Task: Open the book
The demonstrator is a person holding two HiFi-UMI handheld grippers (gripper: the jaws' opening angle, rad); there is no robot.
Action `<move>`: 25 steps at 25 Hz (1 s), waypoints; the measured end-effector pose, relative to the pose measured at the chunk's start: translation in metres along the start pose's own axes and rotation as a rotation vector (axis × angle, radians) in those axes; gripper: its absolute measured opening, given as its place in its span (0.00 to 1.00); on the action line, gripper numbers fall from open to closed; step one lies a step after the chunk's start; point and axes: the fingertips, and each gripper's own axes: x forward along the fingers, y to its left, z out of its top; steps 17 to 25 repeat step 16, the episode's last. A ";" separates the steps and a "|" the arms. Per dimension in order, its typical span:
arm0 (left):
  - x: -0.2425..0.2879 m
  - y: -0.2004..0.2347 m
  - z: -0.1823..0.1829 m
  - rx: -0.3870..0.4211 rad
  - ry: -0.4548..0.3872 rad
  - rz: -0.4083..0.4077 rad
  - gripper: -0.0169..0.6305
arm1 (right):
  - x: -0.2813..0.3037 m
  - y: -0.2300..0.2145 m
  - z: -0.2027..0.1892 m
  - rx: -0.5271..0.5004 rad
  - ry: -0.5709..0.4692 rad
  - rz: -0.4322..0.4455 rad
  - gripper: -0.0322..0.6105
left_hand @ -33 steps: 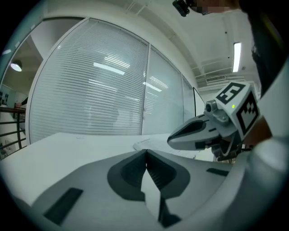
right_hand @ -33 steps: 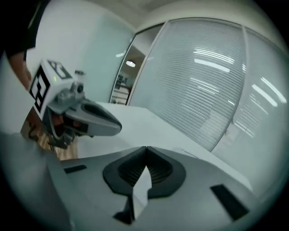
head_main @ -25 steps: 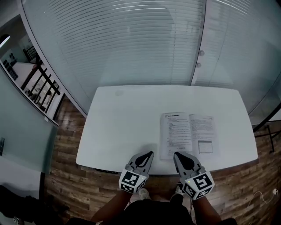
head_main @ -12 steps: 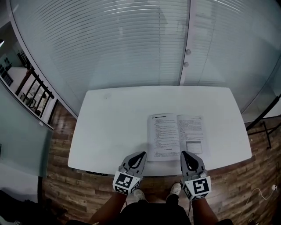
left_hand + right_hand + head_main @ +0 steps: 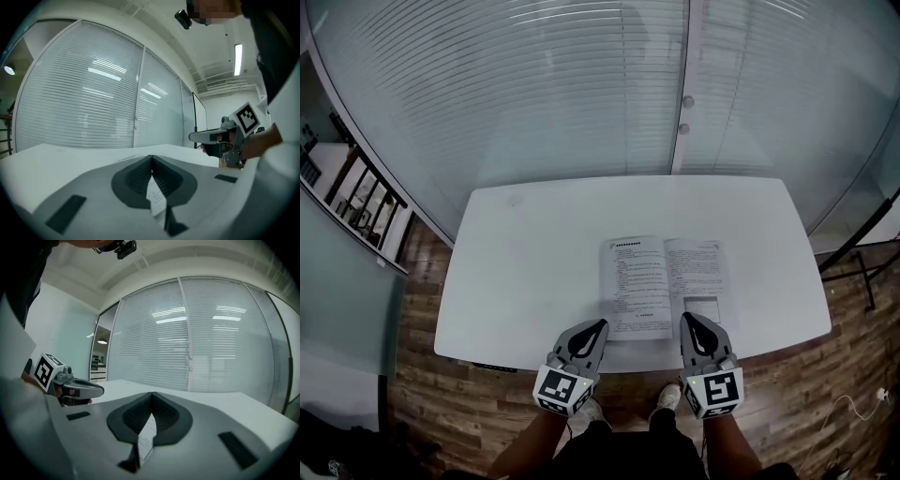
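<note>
Nearest the wearer, left gripper (image 5: 598,324) fingers (image 5: 135,176) shut tip to tip, empty; right gripper (image 5: 686,319) fingers (image 5: 166,417) same. Thin white paperback book (image 5: 666,281) lies open flat, print up, just beyond: left tip beside near-left corner, right tip over near edge. White rectangular surface (image 5: 525,272) underneath, frosted glass wall (image 5: 581,94) w/ blinds behind.

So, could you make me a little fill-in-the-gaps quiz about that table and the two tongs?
1. The book lies ___ on the white table.
2. The left tongs and the right tongs both have their jaws ___.
3. In the head view, the small framed box is printed on the book's ___ page.

Missing words: open; shut; right.
</note>
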 end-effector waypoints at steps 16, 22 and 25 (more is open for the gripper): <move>0.003 0.019 0.008 0.048 0.012 0.060 0.05 | 0.023 0.005 0.005 -0.013 -0.082 0.006 0.05; 0.003 0.019 0.008 0.048 0.012 0.060 0.05 | 0.023 0.005 0.005 -0.013 -0.082 0.006 0.05; 0.003 0.019 0.008 0.048 0.012 0.060 0.05 | 0.023 0.005 0.005 -0.013 -0.082 0.006 0.05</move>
